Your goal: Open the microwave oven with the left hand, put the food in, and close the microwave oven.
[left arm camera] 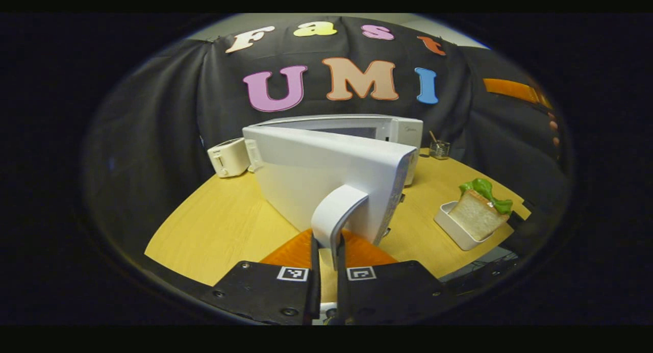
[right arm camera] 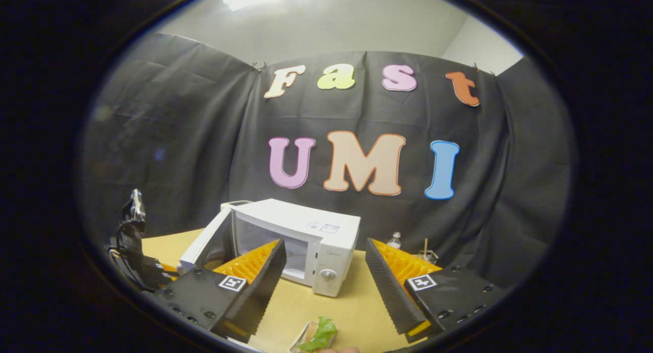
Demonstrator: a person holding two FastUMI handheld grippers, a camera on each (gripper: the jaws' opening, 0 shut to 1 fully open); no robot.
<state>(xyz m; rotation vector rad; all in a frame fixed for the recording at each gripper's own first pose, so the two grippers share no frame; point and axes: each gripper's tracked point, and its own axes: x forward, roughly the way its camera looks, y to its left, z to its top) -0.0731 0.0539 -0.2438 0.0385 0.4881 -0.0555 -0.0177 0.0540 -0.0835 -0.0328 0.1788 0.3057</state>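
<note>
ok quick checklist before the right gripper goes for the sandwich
1. Microwave door swung open: ok.
2. Left gripper shut on the door handle: ok.
3. Right gripper open: ok.
4. Sandwich sitting in its white tray on the table: ok.
5. Microwave cavity free of other items: cannot tell.
6. Right gripper lined up over the sandwich: not ok, it sits at the view's bottom edge.

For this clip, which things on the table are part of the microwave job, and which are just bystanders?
Part of the job: microwave, its open door, the door handle clamped by the left gripper, the sandwich in its white tray, the open right gripper.

Bystanders: toaster, glass cup, small bottle.
</note>
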